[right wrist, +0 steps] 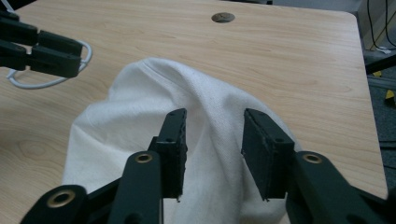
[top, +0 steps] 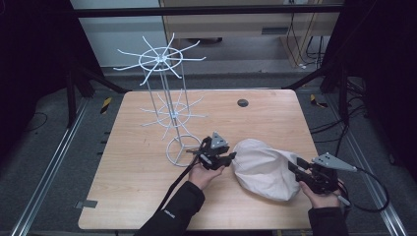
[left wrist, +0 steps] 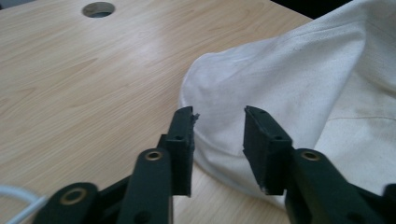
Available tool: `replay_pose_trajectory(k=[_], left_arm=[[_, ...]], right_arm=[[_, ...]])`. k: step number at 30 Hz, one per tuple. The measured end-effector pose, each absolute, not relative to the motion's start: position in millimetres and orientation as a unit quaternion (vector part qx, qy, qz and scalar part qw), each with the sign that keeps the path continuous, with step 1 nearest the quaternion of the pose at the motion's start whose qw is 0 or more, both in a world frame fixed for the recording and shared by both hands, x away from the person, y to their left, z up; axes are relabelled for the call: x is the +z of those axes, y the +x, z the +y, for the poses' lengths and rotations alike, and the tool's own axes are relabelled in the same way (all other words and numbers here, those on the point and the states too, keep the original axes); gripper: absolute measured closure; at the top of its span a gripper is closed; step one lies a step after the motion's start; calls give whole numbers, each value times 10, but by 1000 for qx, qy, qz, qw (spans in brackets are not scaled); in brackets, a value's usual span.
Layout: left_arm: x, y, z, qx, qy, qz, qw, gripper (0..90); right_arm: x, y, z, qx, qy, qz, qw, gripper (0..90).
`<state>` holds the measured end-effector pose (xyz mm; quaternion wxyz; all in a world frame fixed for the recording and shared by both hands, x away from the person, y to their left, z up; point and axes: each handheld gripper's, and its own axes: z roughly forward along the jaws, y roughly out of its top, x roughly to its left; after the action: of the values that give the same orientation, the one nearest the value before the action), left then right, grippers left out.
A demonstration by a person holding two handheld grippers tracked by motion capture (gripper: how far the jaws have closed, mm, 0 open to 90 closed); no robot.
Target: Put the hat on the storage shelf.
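A crumpled off-white cloth [top: 265,167] lies on the wooden table [top: 147,187], right of centre near the front. My left gripper [top: 230,157] sits at the cloth's left edge. In the left gripper view it [left wrist: 218,116] is open, with the rim of the cloth [left wrist: 289,79] lying just past its tips. My right gripper [top: 294,165] is at the cloth's right end. In the right gripper view it [right wrist: 215,116] is open too, its jaws astride a raised fold of the cloth [right wrist: 140,116] without closing on it.
A tall white wire rack [top: 164,61] with two tiers of spokes stands left of centre, its ring base [top: 183,150] close to my left gripper. A round hole [top: 242,103] sits in the table's far side. Dark floor and rails surround the table.
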<state>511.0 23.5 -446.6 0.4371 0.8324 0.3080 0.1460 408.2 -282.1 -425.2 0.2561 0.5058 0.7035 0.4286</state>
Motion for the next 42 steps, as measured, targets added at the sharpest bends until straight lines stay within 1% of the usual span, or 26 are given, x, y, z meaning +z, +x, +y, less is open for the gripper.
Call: replay_pose_trajectory(k=[2, 3, 4, 6, 9, 12, 17, 18, 20, 21, 22, 25, 26, 27, 28, 30, 37, 41, 42], left_arm=[[-4477, 5147, 132, 149, 836, 295, 439, 520], [-4477, 5147, 132, 149, 836, 295, 439, 467], [-4482, 5158, 101, 153, 837, 287, 439, 467], [-4502, 5212, 7, 161, 847, 267, 430, 388], [-4535, 5265, -48, 147, 847, 265, 436, 372], [-4609, 5332, -131, 137, 857, 251, 429, 357], [-4682, 5356, -191, 135, 866, 234, 420, 377], [-4695, 5364, -195, 131, 868, 235, 419, 399], [-4712, 5381, -191, 122, 870, 233, 418, 463], [-4713, 5378, -191, 121, 869, 233, 419, 508], [-4716, 5378, -190, 117, 870, 233, 419, 576], [-4725, 5369, -194, 117, 871, 235, 416, 722], [-4720, 5368, -191, 116, 870, 237, 416, 759], [-4720, 5368, -191, 116, 870, 237, 416, 802], [-4709, 5367, -186, 120, 871, 236, 414, 838], [-4702, 5364, -182, 128, 873, 234, 407, 880], [-4657, 5306, -129, 120, 873, 244, 405, 897], [-4579, 5223, -7, 115, 874, 245, 404, 898], [-4540, 5166, 78, 109, 873, 248, 406, 898]], right_arm=[[-4267, 4084, -2833, 423, 509, 705, 254, 566], [-4267, 4084, -2833, 423, 509, 705, 254, 566], [-4281, 4086, -2841, 420, 509, 708, 253, 553], [-4323, 4094, -2850, 410, 511, 713, 251, 540], [-4364, 4109, -2847, 400, 513, 718, 246, 534], [-4390, 4121, -2843, 396, 515, 721, 241, 535], [-4433, 4145, -2848, 389, 516, 724, 240, 554], [-4452, 4156, -2849, 386, 518, 725, 238, 589], [-4464, 4169, -2851, 384, 516, 727, 241, 623], [-4466, 4173, -2852, 384, 516, 727, 241, 651], [-4467, 4175, -2851, 383, 518, 726, 239, 676], [-4481, 4192, -2849, 383, 517, 727, 238, 749], [-4483, 4196, -2847, 384, 517, 728, 234, 769], [-4483, 4196, -2847, 384, 517, 728, 234, 769], [-4496, 4210, -2837, 383, 516, 730, 231, 805], [-4509, 4224, -2827, 381, 514, 732, 233, 831], [-4494, 4233, -2822, 388, 513, 729, 232, 870], [-4472, 4264, -2789, 395, 511, 725, 240, 876], [-4468, 4308, -2764, 398, 510, 722, 245, 875]])
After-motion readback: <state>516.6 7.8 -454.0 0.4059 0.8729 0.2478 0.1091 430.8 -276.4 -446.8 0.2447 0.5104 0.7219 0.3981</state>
